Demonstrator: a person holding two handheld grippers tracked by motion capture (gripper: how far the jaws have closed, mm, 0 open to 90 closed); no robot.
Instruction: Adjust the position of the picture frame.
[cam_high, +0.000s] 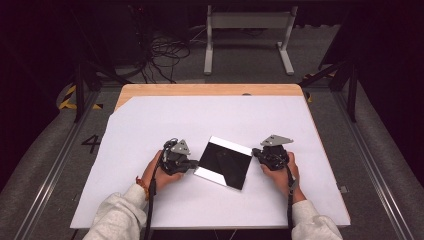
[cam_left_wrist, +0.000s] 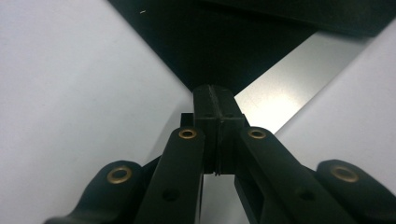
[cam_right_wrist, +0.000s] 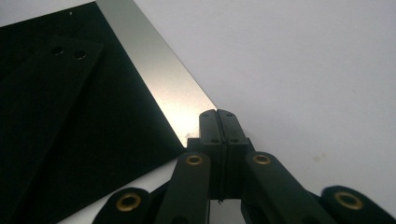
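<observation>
Covering most of the wooden table (cam_high: 150, 90), a white sheet (cam_high: 165, 125) carries a black square panel with silver end strips (cam_high: 225, 162), lying flat and turned diagonally near the person's edge. The left gripper (cam_high: 191, 163) meets its left corner and the right gripper (cam_high: 257, 152) its right corner; both have their jaws fully closed, with nothing between them. To square or slide the panel well, I judge both tips should stay low against the edges and press evenly, so it neither spins nor rides up.
</observation>
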